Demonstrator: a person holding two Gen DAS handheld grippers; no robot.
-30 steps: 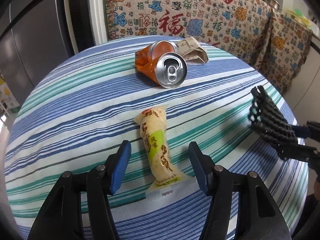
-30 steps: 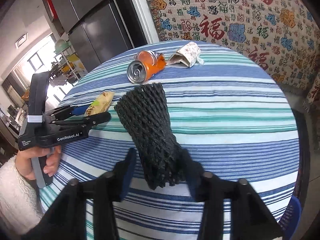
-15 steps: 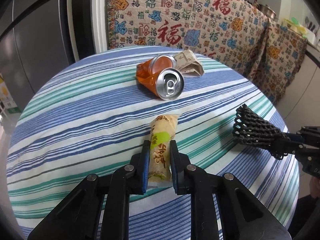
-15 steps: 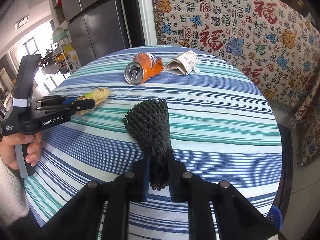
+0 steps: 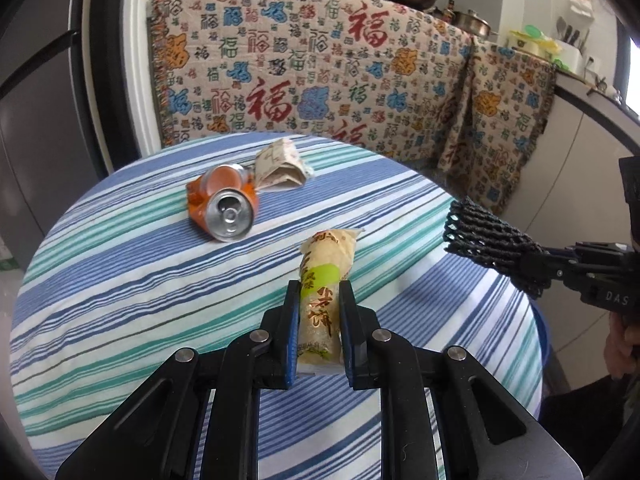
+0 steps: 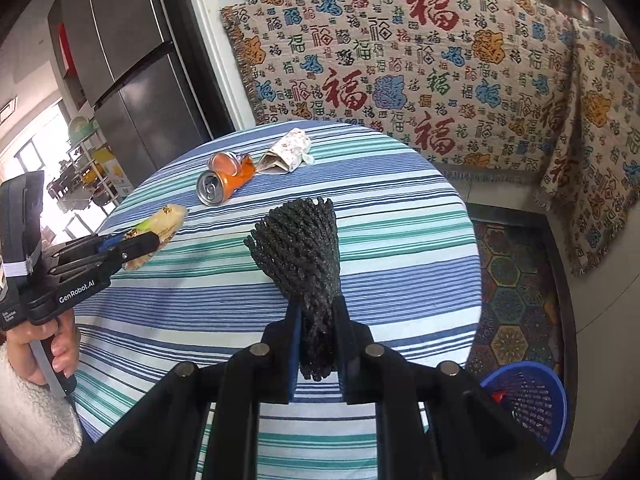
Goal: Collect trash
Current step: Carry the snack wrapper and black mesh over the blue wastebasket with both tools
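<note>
My left gripper (image 5: 319, 300) is shut on a yellow snack wrapper (image 5: 326, 264) and holds it above the striped round table (image 5: 120, 280). My right gripper (image 6: 317, 312) is shut on a black foam net sleeve (image 6: 300, 244), lifted off the table. The sleeve also shows at the right of the left wrist view (image 5: 488, 240). The wrapper shows at the left of the right wrist view (image 6: 160, 226). A crushed orange can (image 5: 224, 208) and a folded paper wad (image 5: 280, 166) lie at the table's far side.
A blue mesh basket (image 6: 528, 400) stands on the floor to the right of the table, with something red inside. A patterned cloth (image 5: 320, 80) hangs behind the table. A dark fridge (image 6: 132, 60) stands at the back left.
Both grippers closed, the left on the snack wrapper and the right on the net sleeve, then both lifted their items off the table.
</note>
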